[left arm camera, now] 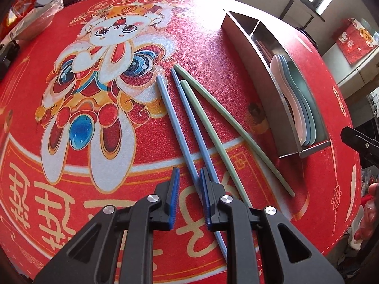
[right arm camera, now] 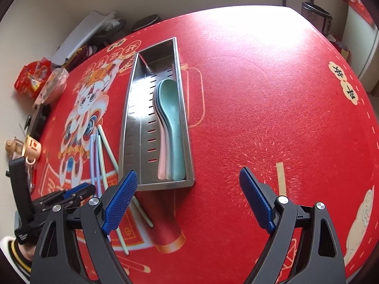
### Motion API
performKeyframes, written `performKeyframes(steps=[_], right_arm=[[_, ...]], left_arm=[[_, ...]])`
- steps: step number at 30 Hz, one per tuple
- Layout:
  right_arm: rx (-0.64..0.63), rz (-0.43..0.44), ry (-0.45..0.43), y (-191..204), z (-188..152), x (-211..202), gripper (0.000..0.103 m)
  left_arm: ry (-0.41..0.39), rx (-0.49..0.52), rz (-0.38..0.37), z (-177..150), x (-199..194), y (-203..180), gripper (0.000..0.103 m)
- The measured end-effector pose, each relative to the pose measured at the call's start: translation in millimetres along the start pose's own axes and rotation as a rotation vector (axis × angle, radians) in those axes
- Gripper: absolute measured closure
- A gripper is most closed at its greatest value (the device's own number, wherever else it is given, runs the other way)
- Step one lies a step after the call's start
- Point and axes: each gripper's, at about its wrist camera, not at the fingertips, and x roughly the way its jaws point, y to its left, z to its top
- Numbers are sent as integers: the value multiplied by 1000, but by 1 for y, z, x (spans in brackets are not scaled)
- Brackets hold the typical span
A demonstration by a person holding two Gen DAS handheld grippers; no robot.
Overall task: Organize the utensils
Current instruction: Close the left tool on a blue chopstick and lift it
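Observation:
Two blue chopsticks (left arm camera: 176,127) and two green chopsticks (left arm camera: 227,120) lie on the red printed tablecloth (left arm camera: 151,142), left of a steel utensil tray (left arm camera: 272,108). The tray (right arm camera: 132,123) holds several stacked spoons (right arm camera: 170,127) in its right compartment; its left compartment shows dark chopsticks (left arm camera: 264,48) at the far end. My left gripper (left arm camera: 189,177) is partly open just above the near ends of the blue chopsticks, one of them passing under its right finger. It also shows in the right wrist view (right arm camera: 78,193). My right gripper (right arm camera: 188,189) is wide open and empty above the tray's near end.
Snack packets (right arm camera: 33,75), a plastic bag (right arm camera: 52,85), a black device (right arm camera: 39,120) and a small figurine with a cup (right arm camera: 26,148) line the table's left edge. A grey panel (right arm camera: 80,35) leans at the back wall. Bare red cloth (right arm camera: 272,108) stretches right of the tray.

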Motion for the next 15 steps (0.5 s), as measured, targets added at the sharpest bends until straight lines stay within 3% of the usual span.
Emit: performKeyframes(steps=[6,15], right_arm=[[9,26,6,-4,-2,0,18],[24,73,32,-9,-10,2,18]], left_arm=[[-12,41,58,-2,1,-12,85],[-30,43,84,-3,2,-15,85]])
